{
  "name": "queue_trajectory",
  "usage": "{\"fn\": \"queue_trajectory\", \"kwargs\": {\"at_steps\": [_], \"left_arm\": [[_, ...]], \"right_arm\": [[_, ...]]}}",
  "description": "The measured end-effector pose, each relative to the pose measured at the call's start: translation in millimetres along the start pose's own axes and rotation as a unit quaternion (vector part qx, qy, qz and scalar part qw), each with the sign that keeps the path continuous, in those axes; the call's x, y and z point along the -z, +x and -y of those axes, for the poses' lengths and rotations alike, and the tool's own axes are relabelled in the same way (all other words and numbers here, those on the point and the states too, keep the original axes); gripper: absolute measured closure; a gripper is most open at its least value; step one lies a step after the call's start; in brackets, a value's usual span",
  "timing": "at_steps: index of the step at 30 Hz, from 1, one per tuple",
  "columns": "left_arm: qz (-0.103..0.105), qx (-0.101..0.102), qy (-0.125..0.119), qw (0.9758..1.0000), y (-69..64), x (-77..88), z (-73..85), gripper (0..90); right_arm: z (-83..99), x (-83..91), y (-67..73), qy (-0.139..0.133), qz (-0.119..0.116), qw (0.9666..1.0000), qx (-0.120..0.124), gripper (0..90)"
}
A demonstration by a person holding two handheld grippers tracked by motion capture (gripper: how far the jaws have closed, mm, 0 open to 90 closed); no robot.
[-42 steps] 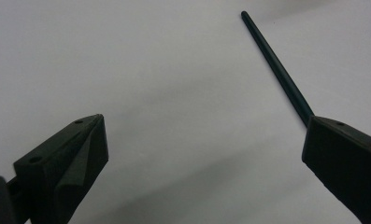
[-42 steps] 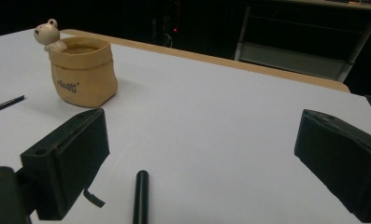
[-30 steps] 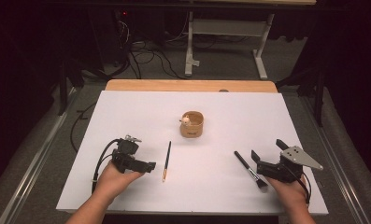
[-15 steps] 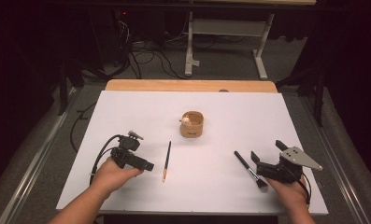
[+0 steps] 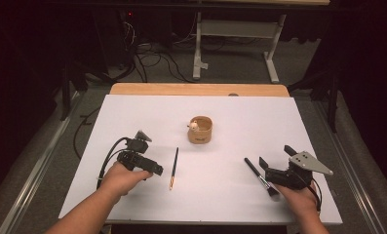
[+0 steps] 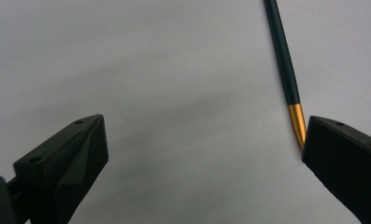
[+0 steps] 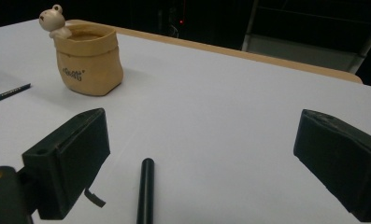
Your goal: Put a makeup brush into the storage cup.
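White sheeting covers the surface [image 5: 132, 117], with a wooden edge at its 12 o'clock side and dark floor and cables beyond. Near the centre sits a small tan pot [image 5: 200, 130] with a little animal figure [image 5: 194, 126] on its rim. At the pot's 7 o'clock lies a dark pencil [image 5: 173, 168] with a gold end, pointing roughly 12 to 6. The left tool [image 5: 154, 170] is at the pencil's 9 o'clock, jaws spread and empty; in the left gripper view the gold end [image 6: 296, 123] lies just beside one jaw. The right tool [image 5: 275, 162] sits at the pot's 4 o'clock, jaws released, with a black makeup brush [image 5: 261, 178] lying between them on the surface.
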State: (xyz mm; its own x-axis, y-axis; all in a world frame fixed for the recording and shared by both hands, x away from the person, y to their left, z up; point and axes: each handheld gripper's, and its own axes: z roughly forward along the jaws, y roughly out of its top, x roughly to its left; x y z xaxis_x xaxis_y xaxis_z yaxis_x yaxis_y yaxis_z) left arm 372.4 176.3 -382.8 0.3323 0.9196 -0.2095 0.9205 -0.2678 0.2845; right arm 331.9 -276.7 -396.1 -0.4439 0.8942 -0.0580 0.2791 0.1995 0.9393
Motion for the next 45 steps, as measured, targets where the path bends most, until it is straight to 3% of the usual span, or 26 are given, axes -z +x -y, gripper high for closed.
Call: {"fn": "queue_trajectory", "kwargs": {"at_steps": [14,31,41,45], "left_arm": [[0.007,-0.017,0.021,0.9996,-16.4,-7.5,-7.7,1.0],[0.018,-0.015,0.025,0.9994,-37.0,-19.2,-19.4,2.2],[0.021,-0.023,0.034,0.9989,-50.7,-25.4,-23.7,8.7],[0.015,-0.028,0.036,0.9988,-54.9,-28.6,-24.9,16.2]], "right_arm": [[-3.2,-0.3,2.7,-0.001,0.004,0.9999,0.011,5.7],[-2.9,0.7,1.3,-0.002,0.004,0.9999,0.009,5.7],[-2.9,2.6,0.4,-0.006,0.006,0.9999,0.011,5.7],[-2.5,3.0,0.1,-0.005,0.006,0.9999,0.007,5.7]]}}
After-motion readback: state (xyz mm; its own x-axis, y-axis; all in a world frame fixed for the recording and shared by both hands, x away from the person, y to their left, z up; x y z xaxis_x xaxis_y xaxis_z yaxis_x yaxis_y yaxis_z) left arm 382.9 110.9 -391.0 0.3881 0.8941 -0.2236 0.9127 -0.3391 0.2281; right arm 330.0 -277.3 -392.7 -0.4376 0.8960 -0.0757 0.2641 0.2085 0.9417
